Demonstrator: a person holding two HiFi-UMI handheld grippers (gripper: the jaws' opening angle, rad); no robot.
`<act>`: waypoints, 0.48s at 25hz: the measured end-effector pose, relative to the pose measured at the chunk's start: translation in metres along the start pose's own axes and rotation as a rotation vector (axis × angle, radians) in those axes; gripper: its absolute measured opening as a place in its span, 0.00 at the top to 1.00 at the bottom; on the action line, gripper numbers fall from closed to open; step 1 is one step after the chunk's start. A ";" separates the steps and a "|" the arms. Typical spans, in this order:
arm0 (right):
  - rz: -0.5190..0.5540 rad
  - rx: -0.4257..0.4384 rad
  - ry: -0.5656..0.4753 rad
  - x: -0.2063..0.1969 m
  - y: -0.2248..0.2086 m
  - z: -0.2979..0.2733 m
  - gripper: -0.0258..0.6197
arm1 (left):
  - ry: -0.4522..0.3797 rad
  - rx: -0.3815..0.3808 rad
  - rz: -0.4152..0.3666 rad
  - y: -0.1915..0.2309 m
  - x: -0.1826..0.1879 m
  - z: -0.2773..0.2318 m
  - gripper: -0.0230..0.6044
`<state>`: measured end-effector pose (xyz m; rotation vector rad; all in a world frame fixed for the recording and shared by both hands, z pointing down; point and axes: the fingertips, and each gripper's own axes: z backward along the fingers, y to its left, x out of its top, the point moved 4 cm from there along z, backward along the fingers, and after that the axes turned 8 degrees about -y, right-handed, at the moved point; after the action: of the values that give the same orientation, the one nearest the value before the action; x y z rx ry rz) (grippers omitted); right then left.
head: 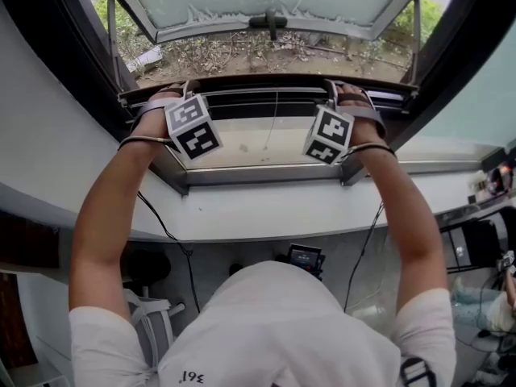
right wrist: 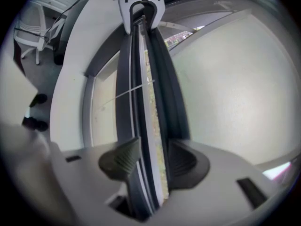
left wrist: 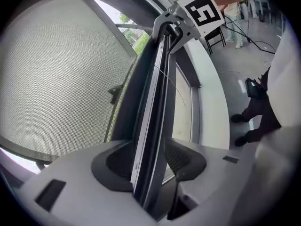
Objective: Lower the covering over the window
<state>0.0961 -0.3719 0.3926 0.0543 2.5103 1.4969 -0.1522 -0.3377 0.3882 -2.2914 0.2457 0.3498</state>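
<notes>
Straddling rail [head: 266, 108]: left gripper [left wrist: 151, 161] loose, right gripper [right wrist: 149, 161] clamped.

Setting: office-like workroom
Window: open sash [head: 266, 6] above white sill [head: 266, 208]
Furniture: white chair [head: 149, 313]
Floor: trailing black cable [head: 191, 280]

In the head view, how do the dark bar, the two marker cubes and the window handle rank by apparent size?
Largest first:
dark bar
left marker cube and right marker cube, alike
window handle
</notes>
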 end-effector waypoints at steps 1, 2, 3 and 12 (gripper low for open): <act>0.000 0.005 0.003 0.000 0.001 0.000 0.68 | 0.000 -0.006 0.001 -0.001 0.000 0.000 0.65; 0.002 0.009 0.006 0.000 0.002 -0.001 0.68 | 0.001 -0.009 0.001 -0.003 -0.001 -0.001 0.64; 0.003 0.014 0.009 0.000 0.003 -0.001 0.67 | 0.002 -0.010 0.001 -0.004 -0.001 -0.001 0.63; -0.001 0.015 0.029 0.000 0.011 -0.005 0.67 | -0.001 -0.001 0.001 -0.011 -0.004 -0.008 0.61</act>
<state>0.0946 -0.3716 0.4043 0.0336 2.5437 1.4896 -0.1518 -0.3356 0.4022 -2.2924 0.2461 0.3515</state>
